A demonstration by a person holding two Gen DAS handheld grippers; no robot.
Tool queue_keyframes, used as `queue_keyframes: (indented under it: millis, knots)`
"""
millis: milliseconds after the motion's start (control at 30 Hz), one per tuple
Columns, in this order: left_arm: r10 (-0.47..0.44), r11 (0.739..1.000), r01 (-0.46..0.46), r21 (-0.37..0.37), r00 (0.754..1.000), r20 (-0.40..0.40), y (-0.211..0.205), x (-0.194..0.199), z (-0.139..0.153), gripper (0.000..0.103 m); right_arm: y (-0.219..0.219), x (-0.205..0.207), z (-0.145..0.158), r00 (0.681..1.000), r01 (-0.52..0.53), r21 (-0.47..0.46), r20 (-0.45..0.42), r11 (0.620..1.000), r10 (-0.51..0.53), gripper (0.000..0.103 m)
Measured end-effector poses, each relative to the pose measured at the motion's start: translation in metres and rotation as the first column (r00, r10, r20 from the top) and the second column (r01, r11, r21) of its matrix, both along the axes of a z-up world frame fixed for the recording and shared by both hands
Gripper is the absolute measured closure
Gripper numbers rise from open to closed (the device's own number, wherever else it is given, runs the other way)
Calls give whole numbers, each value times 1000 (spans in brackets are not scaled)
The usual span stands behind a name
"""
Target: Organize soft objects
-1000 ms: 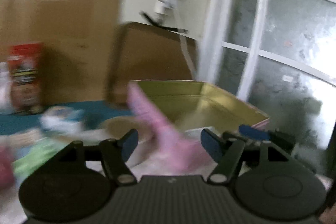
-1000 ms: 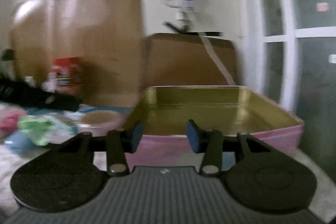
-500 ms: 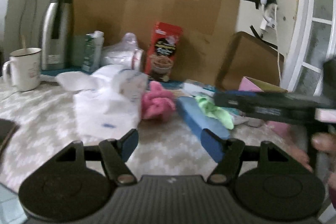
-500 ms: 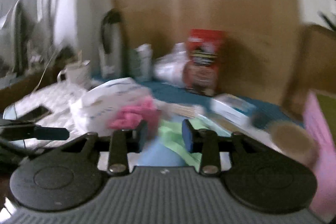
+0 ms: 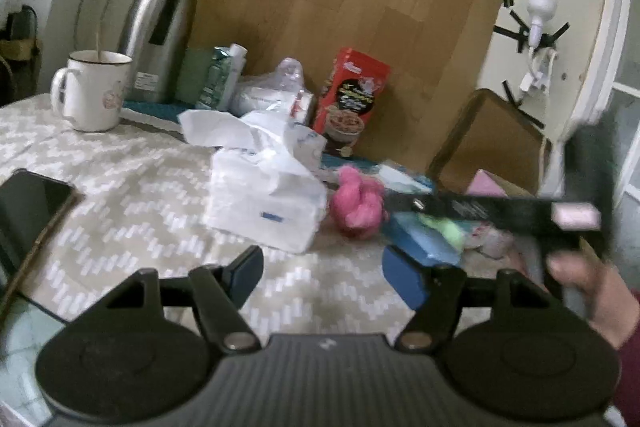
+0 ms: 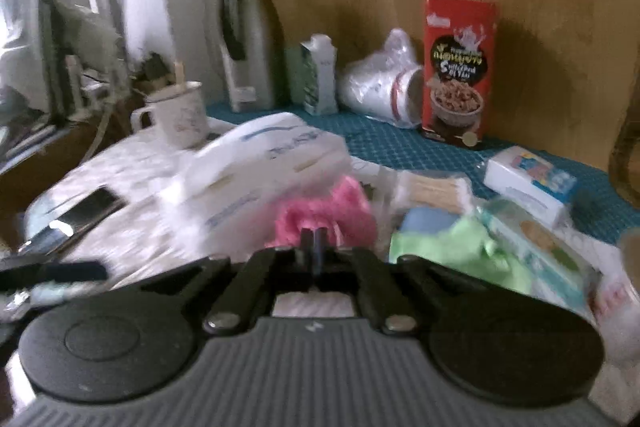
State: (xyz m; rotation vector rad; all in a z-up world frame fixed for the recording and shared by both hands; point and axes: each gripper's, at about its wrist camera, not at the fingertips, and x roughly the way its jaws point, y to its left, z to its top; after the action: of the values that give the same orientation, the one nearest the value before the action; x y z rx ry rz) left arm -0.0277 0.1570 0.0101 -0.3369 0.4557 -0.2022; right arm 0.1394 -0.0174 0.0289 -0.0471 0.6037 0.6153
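On the worktop (image 5: 132,195) before me, the tissue pack (image 5: 264,203) lies left of the fluffy ball (image 5: 358,205), the cereal box (image 5: 350,99) stands behind them, and the mug (image 5: 94,89) and flask (image 5: 162,27) stand far left, with my phone (image 5: 28,203) nearest.

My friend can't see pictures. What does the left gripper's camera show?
The left gripper hangs open over a patterned tablecloth, facing a white tissue pack, a pink fluffy cloth and a green cloth. A white mug stands far left.
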Motion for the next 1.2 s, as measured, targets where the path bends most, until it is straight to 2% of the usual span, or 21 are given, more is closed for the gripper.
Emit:
queue_keyframes:
  millis: [167, 267, 333, 400, 433, 533, 600, 633, 667, 733, 833, 933, 1000, 1033, 1100, 1200]
  knots:
    - [-78, 997, 78, -21, 997, 0, -16, 5, 3, 34, -39, -82, 11, 999, -34, 24, 36, 999, 34, 100]
    - [-103, 994, 102, -27, 995, -13, -30, 10, 3, 34, -60, -112, 5, 998, -64, 38, 32, 997, 63, 98]
    - [-107, 994, 107, -28, 994, -25, -37, 11, 2, 34, -69, -122, 0, 998, -49, 26, 33, 998, 48, 82]
    - [-114, 993, 113, -26, 993, -30, -41, 9, 3, 34, -68, -117, -4, 998, 30, 20, 61, 999, -31, 33]
    - [-115, 993, 114, -15, 993, -29, -43, 7, 4, 34, -72, -112, -4, 996, 68, 34, 48, 997, -70, 28]
    - [-100, 995, 100, 1, 994, -31, -45, 2, 7, 34, -73, -93, -3, 990, 134, 84, 26, 987, -137, 27]
    - [-96, 995, 96, -10, 995, -40, -43, 1, 8, 34, -58, -78, -7, 989, 143, 68, 26, 987, -145, 28]
    - [-95, 995, 94, -12, 995, -42, -43, 1, 9, 34, -52, -71, -10, 988, 153, 46, 29, 987, -155, 33]
    - [-95, 996, 94, -9, 995, -44, -43, 0, 9, 34, -46, -66, -15, 985, 168, 23, 29, 986, -168, 43]
    - [-100, 995, 100, 7, 994, -45, -45, 1, 10, 34, -43, -56, -26, 986, 164, 17, -20, 986, -163, 45]
    - [-119, 992, 120, 22, 991, -59, -49, 5, 8, 34, -62, -68, -25, 991, 132, 47, -38, 990, -130, 48]
    - [-153, 988, 155, 14, 984, -87, -59, 15, 3, 34, -98, -105, -19, 997, 65, 61, -41, 996, -63, 48]
    - [-189, 981, 192, 13, 976, -108, -69, 25, 1, 34, -130, -128, -22, 998, 25, 96, -59, 995, -19, 42]
    - [-203, 978, 206, 15, 973, -113, -74, 28, 1, 34, -144, -137, -23, 997, 56, 95, -61, 994, -50, 39]
    - [-236, 971, 240, 24, 966, -109, -88, 36, 5, 33, -175, -156, -25, 982, 186, 71, -41, 980, -183, 34]
    - [-256, 964, 262, 45, 961, -109, -107, 46, 9, 19, -211, -179, -23, 954, 300, 119, -25, 946, -299, 34]
